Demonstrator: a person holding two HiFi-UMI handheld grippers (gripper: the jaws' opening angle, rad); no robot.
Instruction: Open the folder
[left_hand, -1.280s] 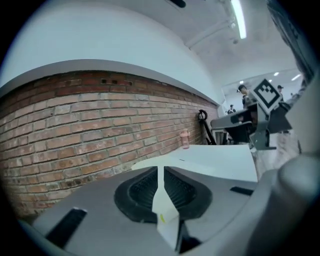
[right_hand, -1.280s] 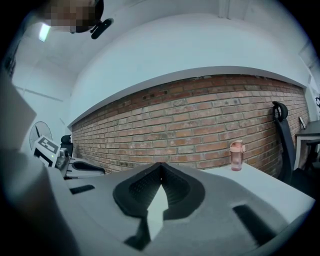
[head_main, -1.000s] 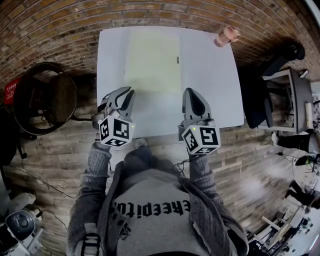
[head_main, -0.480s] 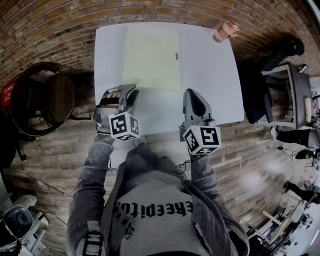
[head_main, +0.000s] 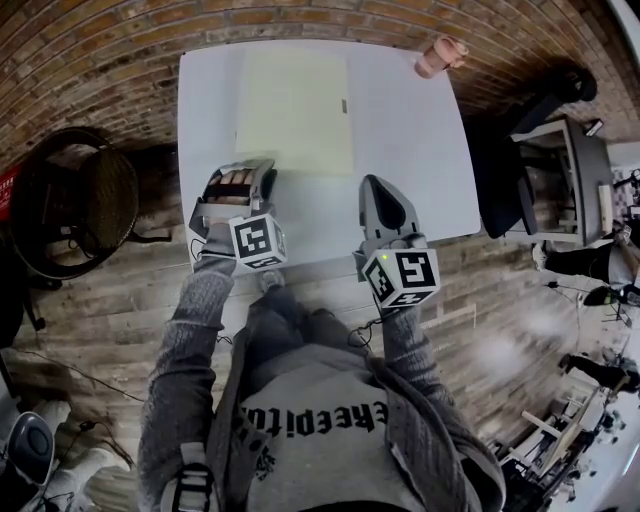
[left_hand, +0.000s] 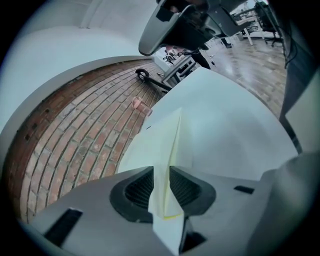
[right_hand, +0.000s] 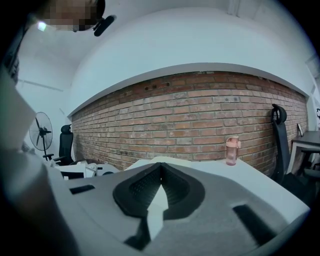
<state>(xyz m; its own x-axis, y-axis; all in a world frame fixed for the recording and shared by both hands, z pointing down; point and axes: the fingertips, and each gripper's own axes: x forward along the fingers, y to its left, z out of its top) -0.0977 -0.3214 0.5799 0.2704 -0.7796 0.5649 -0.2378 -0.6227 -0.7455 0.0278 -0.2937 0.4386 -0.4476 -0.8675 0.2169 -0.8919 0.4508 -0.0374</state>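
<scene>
A pale yellow folder lies flat and closed on the far middle of the white table. My left gripper is rolled onto its side at the folder's near left corner. In the left gripper view its jaws stand a narrow gap apart, open, with the folder edge running into that gap. My right gripper hovers over the table's near edge, right of the folder and apart from it. In the right gripper view its jaws are shut with nothing between them.
A pink bottle stands at the table's far right corner, against the brick surface. A round dark wire basket sits left of the table. A black chair and a grey desk stand to the right.
My left gripper has moved forward to the folder's near left corner and rolled onto its side. The right gripper has barely moved.
</scene>
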